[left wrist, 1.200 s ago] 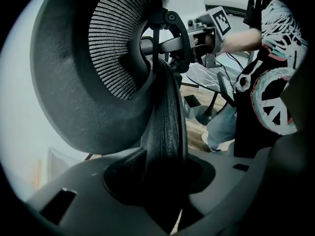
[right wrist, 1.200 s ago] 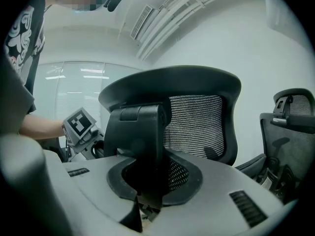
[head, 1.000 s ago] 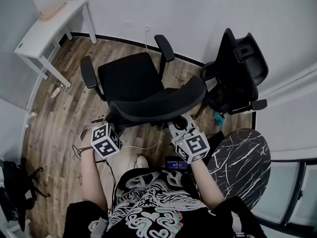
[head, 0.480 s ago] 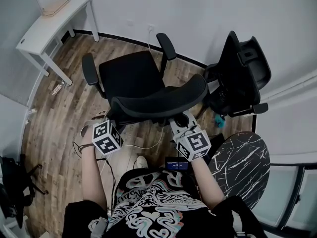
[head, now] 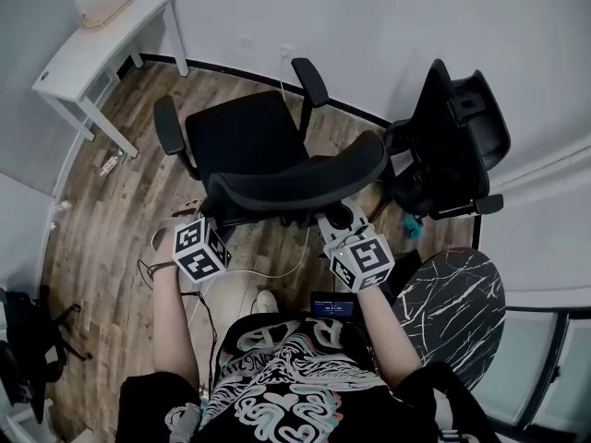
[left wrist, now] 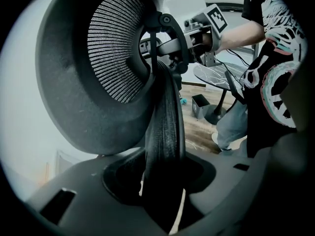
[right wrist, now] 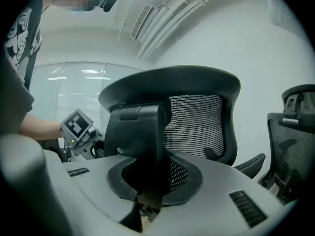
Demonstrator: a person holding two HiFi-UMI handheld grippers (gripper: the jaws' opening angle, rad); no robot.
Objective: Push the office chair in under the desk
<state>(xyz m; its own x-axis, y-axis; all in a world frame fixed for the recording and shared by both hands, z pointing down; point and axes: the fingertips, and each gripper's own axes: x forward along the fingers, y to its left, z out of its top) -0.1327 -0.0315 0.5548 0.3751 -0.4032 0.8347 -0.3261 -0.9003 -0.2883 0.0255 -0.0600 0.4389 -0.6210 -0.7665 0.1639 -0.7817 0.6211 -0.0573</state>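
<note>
The left gripper (head: 209, 233) is clamped on the left end of the curved backrest (head: 295, 185); its own view shows the padded rim running straight down between the jaws. The right gripper (head: 343, 229) grips a black plastic part at the right end of the backrest. I think it is a frame bracket, but so near the lens I am not sure. Both hold the black mesh office chair (head: 245, 141), which stands on the wooden floor (head: 120, 201) between the person and the wall. It is well apart from the small white desk (head: 92, 49) at the upper left of the head view.

If one side pushes harder, the seat may swivel instead of rolling. The wheels could catch the white cable (head: 268, 273) lying on the floor below the backrest, and an armrest (head: 166, 127) may strike a desk leg. The second black chair (head: 452, 137) stands near on the right.

The seat faces away from the person, toward the wall and not toward the desk. The long axis of the backrest runs across from one gripper to the other, so the chair probably has to turn left.
</note>
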